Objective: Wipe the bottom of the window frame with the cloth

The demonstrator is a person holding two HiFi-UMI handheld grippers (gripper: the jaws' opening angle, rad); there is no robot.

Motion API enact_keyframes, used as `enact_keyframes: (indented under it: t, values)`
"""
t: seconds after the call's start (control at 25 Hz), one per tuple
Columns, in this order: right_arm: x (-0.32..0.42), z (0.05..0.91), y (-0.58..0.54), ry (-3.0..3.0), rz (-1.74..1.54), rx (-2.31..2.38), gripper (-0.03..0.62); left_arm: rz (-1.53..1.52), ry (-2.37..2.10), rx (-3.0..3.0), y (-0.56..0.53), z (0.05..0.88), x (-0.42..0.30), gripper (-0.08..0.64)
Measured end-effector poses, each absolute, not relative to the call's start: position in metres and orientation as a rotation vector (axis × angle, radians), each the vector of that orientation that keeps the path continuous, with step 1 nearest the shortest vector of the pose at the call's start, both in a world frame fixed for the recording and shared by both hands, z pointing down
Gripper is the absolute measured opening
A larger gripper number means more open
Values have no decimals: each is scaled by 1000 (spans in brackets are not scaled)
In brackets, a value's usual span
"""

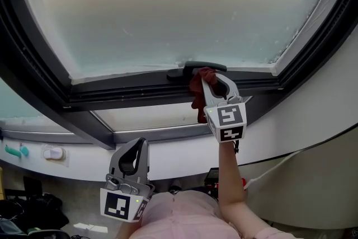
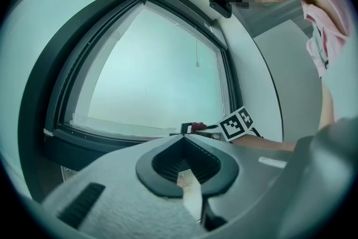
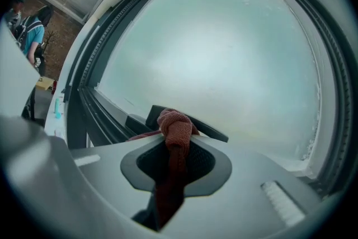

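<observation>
The right tool (image 1: 208, 78) is clamped on the cloth (image 1: 199, 89). The cloth's knotted end stands just ahead of the tips, against the bottom rail of the window frame (image 1: 128, 93), beside the handle (image 1: 193, 69). Its long axis runs along the tool, knot toward the glass, tail hanging back. Recommended: firm contact and strokes along the rail. The left tool (image 1: 137, 145) is closed and empty, well below.

Cloth (image 1: 197, 89) on dark window frame (image 1: 128, 93)

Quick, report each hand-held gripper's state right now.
Left hand-held gripper: shut, nothing between its jaws.
Right hand-held gripper: shut on the cloth.
</observation>
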State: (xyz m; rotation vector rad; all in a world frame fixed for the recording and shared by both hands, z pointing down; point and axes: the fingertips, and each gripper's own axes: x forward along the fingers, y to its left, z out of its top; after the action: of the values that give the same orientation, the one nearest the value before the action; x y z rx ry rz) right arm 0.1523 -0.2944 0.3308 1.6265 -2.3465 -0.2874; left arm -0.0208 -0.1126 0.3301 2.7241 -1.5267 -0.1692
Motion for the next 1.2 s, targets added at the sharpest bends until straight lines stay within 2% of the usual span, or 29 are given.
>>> enact_keyframes:
  t: [1.2]
  values:
    - [225,338,-305,-2281,-235,1608,64,-172,-1656,2657,-92,337,10,-2]
